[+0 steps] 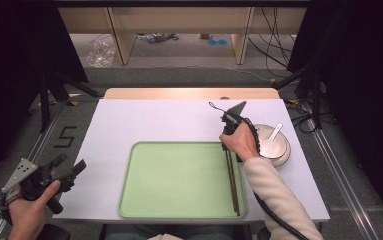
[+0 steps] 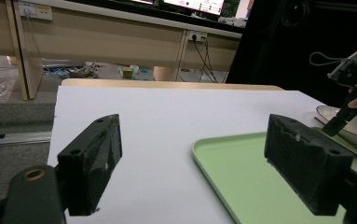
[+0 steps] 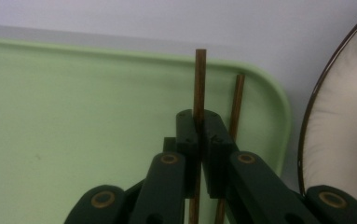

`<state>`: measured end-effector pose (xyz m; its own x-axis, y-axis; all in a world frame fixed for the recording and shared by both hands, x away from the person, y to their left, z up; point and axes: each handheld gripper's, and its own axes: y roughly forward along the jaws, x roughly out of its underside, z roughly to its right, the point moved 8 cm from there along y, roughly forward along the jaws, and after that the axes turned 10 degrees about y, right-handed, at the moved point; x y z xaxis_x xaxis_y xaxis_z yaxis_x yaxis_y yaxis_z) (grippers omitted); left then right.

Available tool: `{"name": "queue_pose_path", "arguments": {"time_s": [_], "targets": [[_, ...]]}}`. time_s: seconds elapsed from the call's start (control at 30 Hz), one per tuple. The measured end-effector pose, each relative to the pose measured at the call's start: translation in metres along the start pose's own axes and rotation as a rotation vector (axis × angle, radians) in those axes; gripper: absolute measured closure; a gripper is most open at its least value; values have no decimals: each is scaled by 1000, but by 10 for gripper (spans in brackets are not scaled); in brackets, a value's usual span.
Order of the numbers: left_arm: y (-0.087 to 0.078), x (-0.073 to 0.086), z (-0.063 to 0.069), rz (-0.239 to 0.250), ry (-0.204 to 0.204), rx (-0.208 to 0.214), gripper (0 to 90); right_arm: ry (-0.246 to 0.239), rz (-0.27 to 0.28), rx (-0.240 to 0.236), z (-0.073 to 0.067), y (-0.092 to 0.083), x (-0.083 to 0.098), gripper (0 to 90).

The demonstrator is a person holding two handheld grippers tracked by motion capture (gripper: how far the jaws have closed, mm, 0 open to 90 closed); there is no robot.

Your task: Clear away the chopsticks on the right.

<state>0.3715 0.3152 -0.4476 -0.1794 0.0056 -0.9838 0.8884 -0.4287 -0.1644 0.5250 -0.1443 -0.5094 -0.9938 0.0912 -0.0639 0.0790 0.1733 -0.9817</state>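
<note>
High view: your right gripper (image 1: 227,142) was at the far right corner of the green tray (image 1: 179,210), hand wrapped round it, fingers hidden there so the grip couldn't be read from above. Right gripper view settled it: your right gripper (image 3: 198,128) had its fingers pressed onto one brown chopstick (image 3: 199,79), which stuck out past the fingertips toward the tray's far rim (image 3: 120,51). The second chopstick (image 3: 237,102) lay just beside it on the right, outside the fingers, near the tray's rounded corner.

From above, both chopsticks (image 1: 232,182) ran as a thin dark pair along the tray's right edge, front to back, close together and roughly parallel. Whether the pinched one was lifted off the tray, couldn't tell.

The white bowl (image 1: 274,147) sat on the bench just right of the tray with a white spoon (image 1: 274,134) in it; in the right gripper view only its dark rim and pale inside (image 3: 339,121) showed, no spoon.

Your left gripper (image 1: 64,172) was off the bench's front left corner, held over the floor. Left gripper view showed its fingers (image 2: 92,161) spread wide with nothing between them, looking across the white bench (image 2: 167,116) at the tray's near corner (image 2: 223,168), with your right hand's gripper (image 2: 351,70) and the bowl's edge (image 2: 334,114) far off.
</note>
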Motion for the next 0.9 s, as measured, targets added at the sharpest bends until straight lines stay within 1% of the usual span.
{"name": "queue_pose_path", "arguments": {"time_s": [0.03,0.1,0.13,0.2,0.23,0.27,0.3,0.33,0.37,0.4,0.43,0.47,0.5,0.53,0.57,0.6,0.67,0.7,0.73,0.77,0.8,0.83,0.87,0.9], "targets": [[0,0,0,0,1,0,188,23,-16,1,-1,2,2,877],[0,0,0,3,-2,2,188,27,-10,6,-1,7,2,876],[0,0,0,3,-3,1,188,17,-4,7,-1,9,2,875],[0,0,0,3,-6,-2,188,45,-18,16,-1,10,4,873],[0,0,0,6,-6,0,188,34,-18,6,-1,11,4,872],[0,0,0,6,-6,1,188,13,-21,15,1,12,5,866],[1,0,0,7,-9,0,188,23,-31,21,1,12,7,859],[1,0,0,6,-7,0,188,-29,-12,31,5,13,6,849],[0,0,0,3,-1,2,188,16,-9,8,0,14,7,837],[0,0,0,2,0,2,188,30,-11,-1,-2,12,8,827],[0,0,0,2,0,3,188,-11,-3,8,1,11,9,819],[0,0,0,2,1,2,188,-12,26,-16,0,10,7,816],[0,0,0,2,0,2,188,-51,61,-34,1,9,5,806],[0,0,0,-1,0,0,188,-33,72,-59,-2,5,7,790],[0,0,0,1,0,1,188,-45,101,-75,-3,2,7,759],[0,0,0,1,-1,1,188,-74,129,-91,-3,-1,7,741],[0,0,0,-1,0,1,188,-172,232,-123,-1,-8,5,715],[0,0,0,2,1,1,188,-204,280,-149,-1,-13,5,698],[0,0,0,2,0,2,188,-237,328,-157,-1,-19,6,696],[0,0,0,1,0,1,188,-262,391,-173,-2,-25,7,686],[0,0,0,0,0,0,188,-329,454,-175,2,-32,7,658],[0,0,1,0,-1,-1,188,-394,529,-221,2,-40,8,600],[0,-1,1,2,-1,-3,188,-433,601,-249,2,-47,9,532],[0,-1,1,2,-1,-4,188,-457,675,-296,0,-56,13,481]]}}
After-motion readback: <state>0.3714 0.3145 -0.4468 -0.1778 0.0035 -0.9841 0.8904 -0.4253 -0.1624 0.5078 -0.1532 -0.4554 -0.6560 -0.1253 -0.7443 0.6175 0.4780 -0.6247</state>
